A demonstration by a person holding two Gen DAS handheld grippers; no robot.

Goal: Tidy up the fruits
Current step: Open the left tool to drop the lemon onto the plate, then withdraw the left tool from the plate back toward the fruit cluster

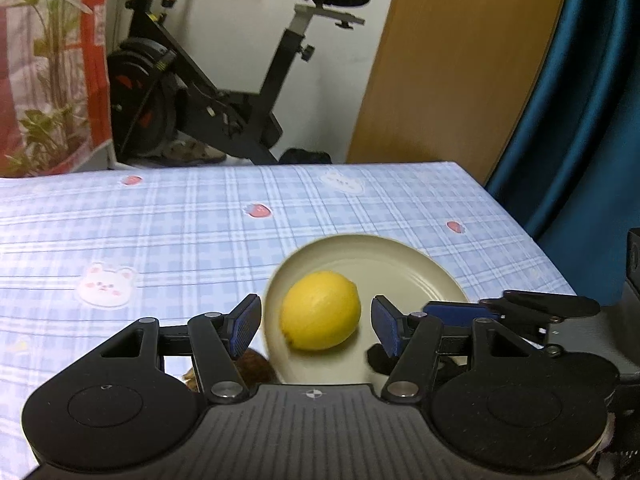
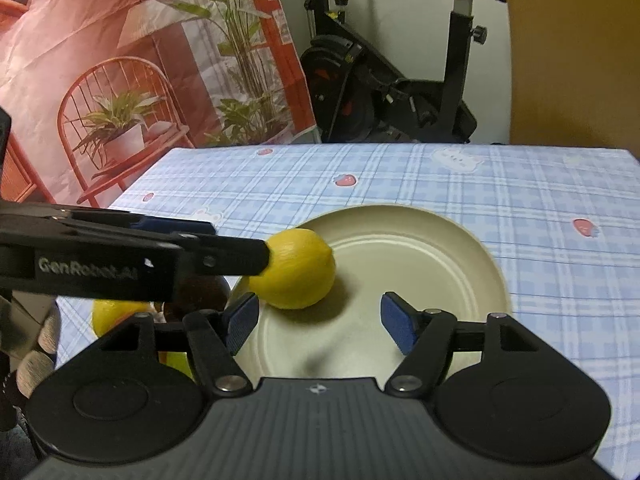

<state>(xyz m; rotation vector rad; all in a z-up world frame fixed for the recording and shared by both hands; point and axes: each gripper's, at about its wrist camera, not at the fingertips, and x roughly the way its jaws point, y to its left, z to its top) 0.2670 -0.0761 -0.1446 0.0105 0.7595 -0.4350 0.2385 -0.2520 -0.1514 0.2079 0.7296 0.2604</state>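
A yellow lemon [image 1: 320,311] lies on a cream plate [image 1: 384,256] on the blue checked tablecloth. My left gripper [image 1: 316,322] is open, its jaws on either side of the lemon without touching it. In the right wrist view the lemon [image 2: 298,276] sits at the plate's [image 2: 440,248] left side, with the left gripper's fingers [image 2: 224,256] reaching to it from the left. My right gripper [image 2: 320,324] is open and empty just above the plate's near part. It also shows in the left wrist view [image 1: 520,308] at the right.
Left of the plate lie a dark brown fruit [image 2: 200,296], a second yellow fruit [image 2: 116,316] and another yellowish one [image 2: 176,362], partly hidden. The brown fruit also shows in the left wrist view [image 1: 252,366]. An exercise bike [image 1: 208,92] stands behind the table.
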